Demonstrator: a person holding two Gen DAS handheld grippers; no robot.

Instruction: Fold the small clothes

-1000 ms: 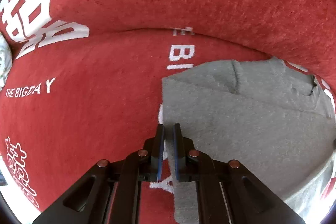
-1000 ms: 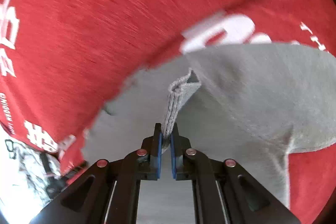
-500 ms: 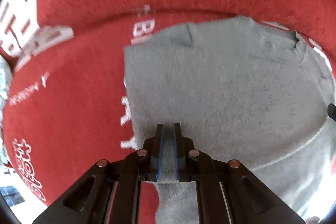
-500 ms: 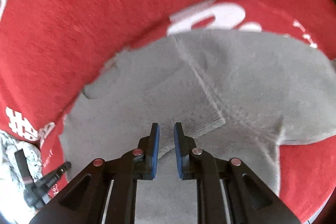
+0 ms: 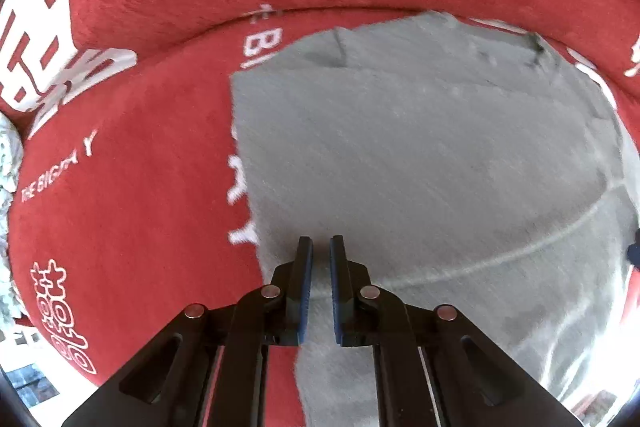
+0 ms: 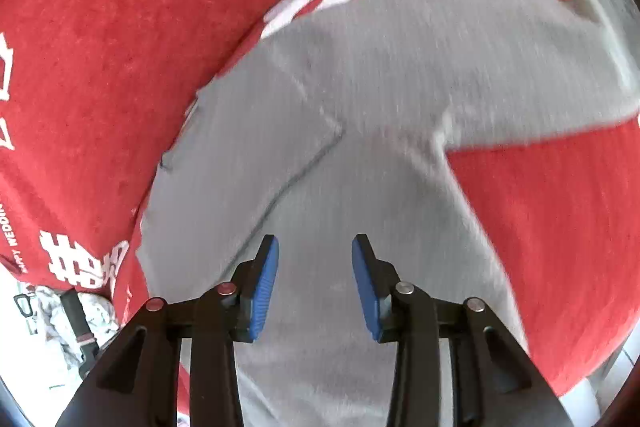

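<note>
Red plush fabric printed with white characters and lettering (image 5: 132,163) covers the cushioned seat and its backrest, and the small grey knit garment (image 5: 420,155) lies spread flat on it, its upper edge close against the crease where seat meets backrest. In the right wrist view a sleeve of the garment reaches out to the right over the red fabric, and 1 folded panel edge runs diagonally across the body. The left gripper (image 5: 321,247) sits low over the garment's near left part, its jaws drawn to a narrow slit; grey cloth shows through the slit, but whether any is actually pinched cannot be told. The right gripper (image 6: 315,247) hovers over the garment's body with jaws wide apart and nothing between them. The main risk is the plush: its nap would likely drag at the knit, so a pull from 1 side could skew the panel already laid. If the left jaws hold only the top layer, lifting could peel the fold open instead of carrying both layers. A deep bite by the right jaws could catch the red cover too. At the left edge of the right wrist view, a crumpled pale cloth with a dark strap (image 6: 76,323) lies close enough to snag a low sweep.
</note>
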